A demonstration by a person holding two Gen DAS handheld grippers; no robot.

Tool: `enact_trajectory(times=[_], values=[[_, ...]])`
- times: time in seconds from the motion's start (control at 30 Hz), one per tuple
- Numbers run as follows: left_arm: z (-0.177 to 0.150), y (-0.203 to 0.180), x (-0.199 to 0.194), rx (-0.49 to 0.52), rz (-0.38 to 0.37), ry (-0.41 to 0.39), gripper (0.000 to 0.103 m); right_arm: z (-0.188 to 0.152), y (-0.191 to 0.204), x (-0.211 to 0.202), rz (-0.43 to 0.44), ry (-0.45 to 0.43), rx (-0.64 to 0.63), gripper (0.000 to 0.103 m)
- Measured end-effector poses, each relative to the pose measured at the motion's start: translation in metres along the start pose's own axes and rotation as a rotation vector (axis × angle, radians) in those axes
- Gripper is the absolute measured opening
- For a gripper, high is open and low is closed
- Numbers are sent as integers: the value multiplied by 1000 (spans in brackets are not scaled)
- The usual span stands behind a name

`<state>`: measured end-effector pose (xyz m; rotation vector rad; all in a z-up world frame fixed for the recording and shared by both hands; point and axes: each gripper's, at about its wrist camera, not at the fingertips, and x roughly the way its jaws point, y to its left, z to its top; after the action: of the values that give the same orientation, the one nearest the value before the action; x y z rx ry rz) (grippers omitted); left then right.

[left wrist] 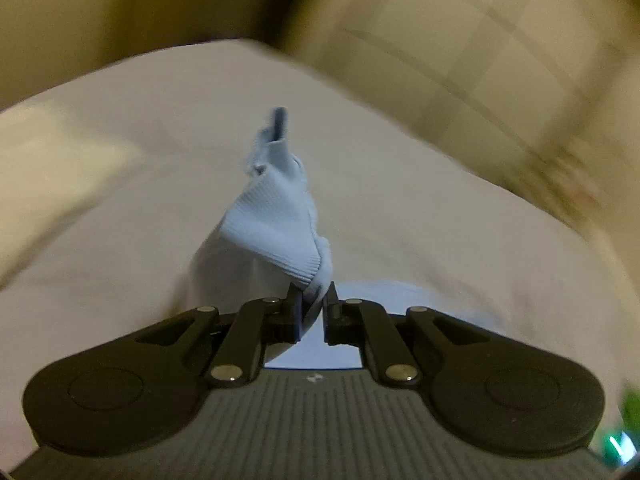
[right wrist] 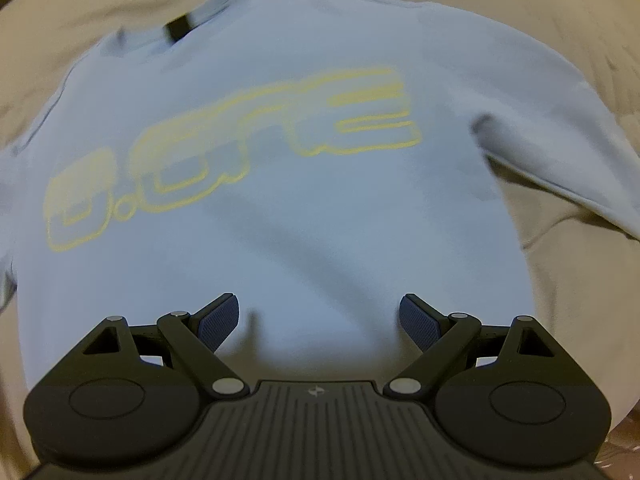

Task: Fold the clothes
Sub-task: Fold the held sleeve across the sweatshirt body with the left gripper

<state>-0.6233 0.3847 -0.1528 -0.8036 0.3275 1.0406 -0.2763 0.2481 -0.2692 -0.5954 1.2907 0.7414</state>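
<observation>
A light blue sweatshirt (right wrist: 304,184) lies spread on a pale bed sheet (right wrist: 560,24), its body flat and open with the yellow outlined lettering (right wrist: 240,148) facing up and a dark neck label (right wrist: 178,28) at the far edge. One sleeve (right wrist: 560,168) runs off to the right side of the right wrist view, lying out from the body rather than across it. No fold shows in the body itself.

The right gripper (right wrist: 319,320) hovers over the lower part of the body with its jaws spread wide and nothing between them; the blue textured pads (right wrist: 218,326) stand well apart.

The left gripper (left wrist: 313,312) has its jaws drawn nearly together on the ribbed cuff (left wrist: 280,232) of the blue garment, and the cloth rises from the pinch in a crumpled peak above the sheet. More blue fabric shows just beneath the tongs. Beyond the bed, a checked cloth (left wrist: 480,60) is in view, blurred.

Judging from this, the sweatshirt is laid out but not folded: the body is at full width and at least one sleeve is out to the side. The sleeve end in the left tongs looks to be in the middle of being carried, likely toward the body, though the pictures do not settle its direction. What remains appears to be both sleeves brought in and the body folded over
</observation>
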Motion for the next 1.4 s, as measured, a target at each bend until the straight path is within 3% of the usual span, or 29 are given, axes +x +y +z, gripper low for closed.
enact_trajectory(times=[0.03, 0.07, 0.1, 0.23, 0.33, 0.4, 0.47, 0.57, 0.63, 0.77, 0.83, 0.9, 0.93, 0.97, 1.0, 1.17, 1.33, 1.4], values=[[-9, -27, 10, 27, -82, 37, 16, 3, -8, -2, 4, -7, 14, 89], [-22, -49, 23, 40, -138, 93, 32, 5, -16, -4, 8, -16, 27, 89], [-36, -69, 38, 46, -183, 155, 40, 8, -26, -7, 14, -28, 40, 89], [-103, -119, 91, 93, -152, 416, 37, 18, -67, -11, 50, -55, 96, 89], [-126, -119, 93, 107, -120, 492, 37, 20, -90, -11, 155, -75, 144, 89], [-129, -108, 85, 125, -85, 498, 37, 20, -103, -9, 248, -88, 176, 87], [-128, -104, 75, 146, -20, 487, 37, 20, -104, 2, 395, -69, 202, 61], [-116, -79, 76, 146, 81, 462, 37, 21, -93, 25, 578, -29, 245, 42], [-107, -64, 77, 126, 131, 447, 37, 24, -78, 43, 658, -16, 257, 41], [-94, -36, 83, 88, 188, 422, 37, 30, -44, 77, 731, 18, 291, 45], [-88, -30, 80, 71, 202, 417, 37, 31, -33, 96, 725, 35, 342, 54], [-85, -25, 82, 57, 212, 414, 37, 35, -24, 106, 730, 19, 373, 53], [-84, -23, 84, 53, 218, 413, 37, 38, -19, 110, 735, 6, 385, 48], [-83, -22, 85, 51, 222, 412, 37, 42, -14, 110, 742, -17, 384, 23], [-82, -22, 86, 52, 222, 412, 37, 49, -8, 106, 738, -47, 357, 13], [-86, -30, 96, 80, 199, 433, 37, 77, -8, 41, 734, -312, 183, 7], [-97, -43, 113, 118, 164, 469, 37, 77, -59, 14, 543, -436, 191, 7], [-102, -48, 119, 133, 150, 483, 36, 79, -81, 29, 478, -387, 266, 7]])
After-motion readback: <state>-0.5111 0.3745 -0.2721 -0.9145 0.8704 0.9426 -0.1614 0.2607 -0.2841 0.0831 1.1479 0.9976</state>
